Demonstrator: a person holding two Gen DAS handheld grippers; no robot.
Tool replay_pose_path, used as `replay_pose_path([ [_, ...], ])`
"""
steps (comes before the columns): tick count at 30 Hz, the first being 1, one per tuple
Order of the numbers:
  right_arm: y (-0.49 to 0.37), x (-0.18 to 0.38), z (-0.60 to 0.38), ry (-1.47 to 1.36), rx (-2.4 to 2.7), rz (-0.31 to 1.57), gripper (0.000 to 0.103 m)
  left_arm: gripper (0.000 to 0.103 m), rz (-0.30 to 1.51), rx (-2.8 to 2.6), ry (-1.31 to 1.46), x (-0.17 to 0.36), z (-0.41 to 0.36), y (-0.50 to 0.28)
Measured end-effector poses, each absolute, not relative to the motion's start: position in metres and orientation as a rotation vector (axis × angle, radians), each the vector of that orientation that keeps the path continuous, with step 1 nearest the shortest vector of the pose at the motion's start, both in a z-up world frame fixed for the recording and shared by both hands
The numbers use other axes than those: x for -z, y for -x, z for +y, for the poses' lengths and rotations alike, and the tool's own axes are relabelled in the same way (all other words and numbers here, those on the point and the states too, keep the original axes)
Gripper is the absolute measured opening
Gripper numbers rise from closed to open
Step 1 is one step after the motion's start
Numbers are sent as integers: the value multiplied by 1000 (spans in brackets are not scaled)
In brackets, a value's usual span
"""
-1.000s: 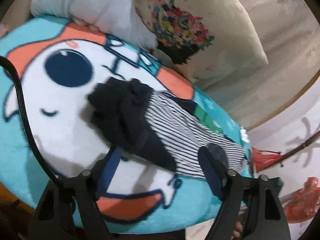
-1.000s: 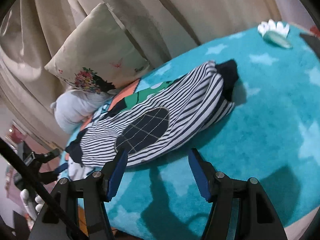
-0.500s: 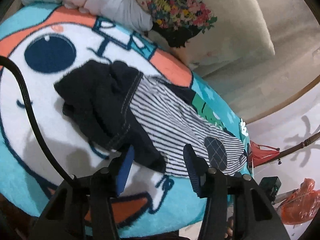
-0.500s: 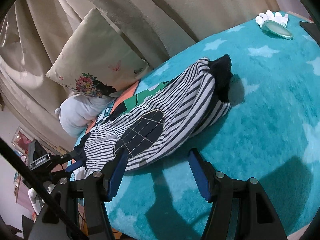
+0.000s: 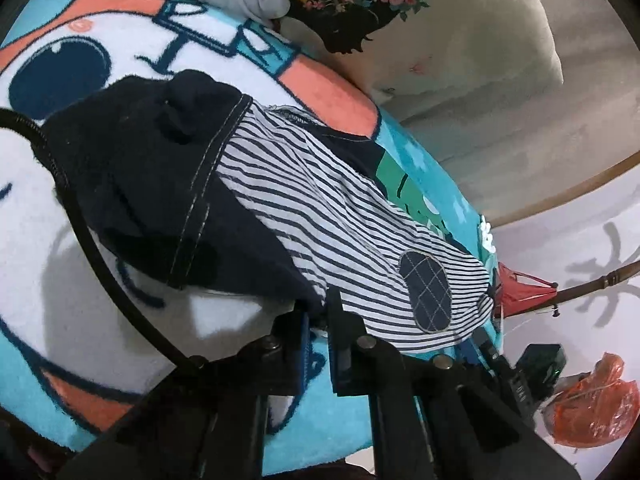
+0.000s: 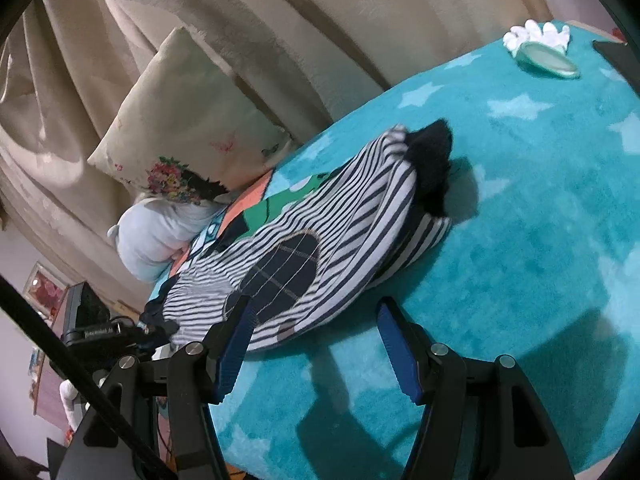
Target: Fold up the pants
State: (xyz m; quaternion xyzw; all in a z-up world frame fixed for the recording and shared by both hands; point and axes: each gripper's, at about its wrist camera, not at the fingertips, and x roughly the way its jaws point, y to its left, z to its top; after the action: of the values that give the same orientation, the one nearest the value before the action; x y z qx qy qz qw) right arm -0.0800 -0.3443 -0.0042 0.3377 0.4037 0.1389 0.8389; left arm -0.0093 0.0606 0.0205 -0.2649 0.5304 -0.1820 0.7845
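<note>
Pants (image 5: pixel 320 216) lie lengthwise on blanket (image 6: pixel 540 208), between your hands. Left hand-held gripper (image 5: pixel 318 320) clamped on waist-end edge. Right hand-held gripper (image 6: pixel 312 344) spread apart, just short of leg end.

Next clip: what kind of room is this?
Probably a bedroom at home: the striped pants lie on a teal cartoon blanket, with a floral pillow against beige curtains.

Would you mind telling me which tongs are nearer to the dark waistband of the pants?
Left. The left tongs are shut on the pants' edge right beside the waistband; the right tongs hang open at the striped leg end, near the knee patch.
</note>
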Motion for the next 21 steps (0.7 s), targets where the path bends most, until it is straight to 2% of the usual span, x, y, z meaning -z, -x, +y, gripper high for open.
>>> replay_pose_path([
  [3,74,1,-346,-695,-248,852,65,7,1130,393,559,-22,59,13],
  [5,68,1,-348,-689,-211,853,39,7,1119,406,564,-26,61,16],
  [6,66,1,-348,-676,-185,857,17,6,1109,414,564,-30,63,18],
  [7,64,1,-348,-663,-165,872,13,6,1097,424,566,-33,64,20],
  [13,68,-11,-339,-545,-144,881,9,6,1041,441,549,-51,69,23],
  [21,66,-48,-334,-493,-209,795,7,6,997,437,527,-71,70,16],
])
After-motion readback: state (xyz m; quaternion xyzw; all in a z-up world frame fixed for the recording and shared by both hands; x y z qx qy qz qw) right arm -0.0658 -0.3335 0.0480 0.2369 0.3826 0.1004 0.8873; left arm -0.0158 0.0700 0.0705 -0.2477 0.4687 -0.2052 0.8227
